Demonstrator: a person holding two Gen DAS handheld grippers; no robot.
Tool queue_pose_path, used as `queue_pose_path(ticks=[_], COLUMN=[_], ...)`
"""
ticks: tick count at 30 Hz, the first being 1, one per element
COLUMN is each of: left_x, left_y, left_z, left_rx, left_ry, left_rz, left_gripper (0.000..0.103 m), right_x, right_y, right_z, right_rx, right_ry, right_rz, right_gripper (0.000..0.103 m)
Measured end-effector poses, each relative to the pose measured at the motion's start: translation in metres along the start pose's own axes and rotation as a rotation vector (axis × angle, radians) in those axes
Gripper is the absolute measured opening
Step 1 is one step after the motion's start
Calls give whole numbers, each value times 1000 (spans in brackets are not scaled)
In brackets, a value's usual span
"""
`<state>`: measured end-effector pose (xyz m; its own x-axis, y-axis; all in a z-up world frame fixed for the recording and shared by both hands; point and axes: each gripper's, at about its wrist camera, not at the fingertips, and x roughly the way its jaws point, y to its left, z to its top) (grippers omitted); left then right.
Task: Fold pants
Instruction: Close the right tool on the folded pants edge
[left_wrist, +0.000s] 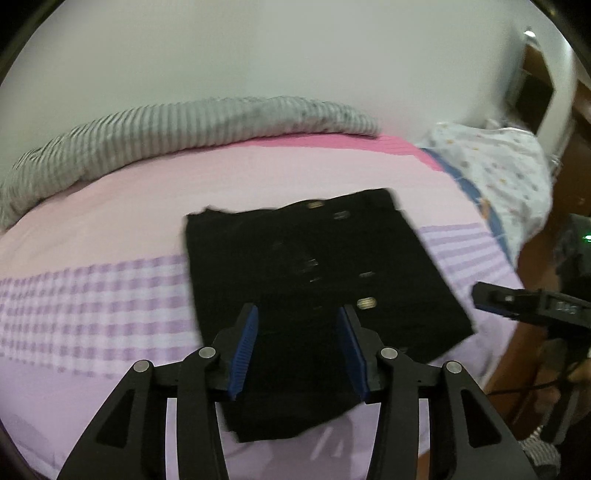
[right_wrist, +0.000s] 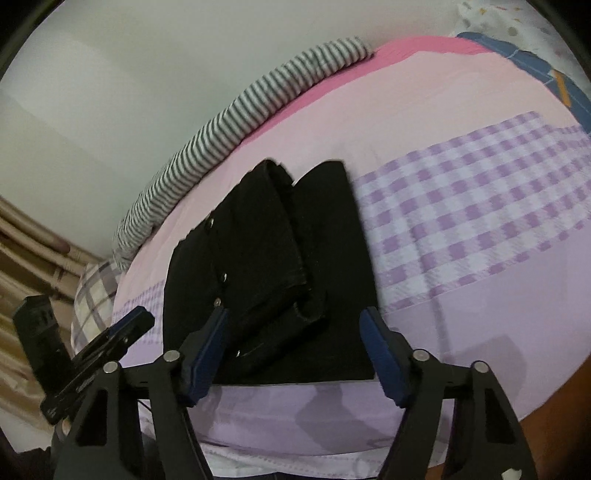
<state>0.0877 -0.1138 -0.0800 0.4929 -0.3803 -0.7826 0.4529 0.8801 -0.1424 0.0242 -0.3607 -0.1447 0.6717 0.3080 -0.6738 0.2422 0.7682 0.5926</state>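
The left wrist view looks forward and slightly down over the pink and lilac checked bed (left_wrist: 110, 206) from near. The right wrist view faces the same bed from its near edge; both share the folded black fabric pants (left_wrist: 314, 266).

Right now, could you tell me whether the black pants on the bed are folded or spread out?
Folded: the black pants form a compact layered rectangle on the bedsheet, hems stacked on top.

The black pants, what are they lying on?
The folded black pants lie on a bed sheet with pink, checked purple and plain lilac bands. What part of the sheet is directly beneath them is covered.
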Motion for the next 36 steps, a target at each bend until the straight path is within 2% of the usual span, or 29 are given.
queue_pose_path(ticks=[5,10,13,20,21,23,24,30,34,36], left_x=[12,24,27,35,37,39,39,42,45,44], left_y=[20,31,33,40,42,43,43,44,44,42], left_z=[-12,-25,-27,-29,-29,-29,-30,-28,-27,-26], left_rx=[-25,-47,-50,-73,-78,-79,-78,-76,-70,-62], left_ry=[45,83,87,106,109,109,109,109,112,110], left_rz=[29,17,15,4,2,-1,1,10,22,32], left_gripper=[46,47,50,57,57,59,59,59,59,59], right_x=[20,36,53,79,82,88,95,104,93,84], right_y=[-5,-12,-16,-12,-13,-14,-15,-1,22,33], right_z=[7,17,28,57,61,67,69,67,59,57], right_rx=[13,13,23,-2,-1,5,15,-7,-71,-90], right_ry=[69,127,156,173,177,192,212,235,175,137], right_rz=[17,57,92,158,169,181,194,226,77,32], right_gripper=[65,65,65,63,61,39,36,33,20,16])
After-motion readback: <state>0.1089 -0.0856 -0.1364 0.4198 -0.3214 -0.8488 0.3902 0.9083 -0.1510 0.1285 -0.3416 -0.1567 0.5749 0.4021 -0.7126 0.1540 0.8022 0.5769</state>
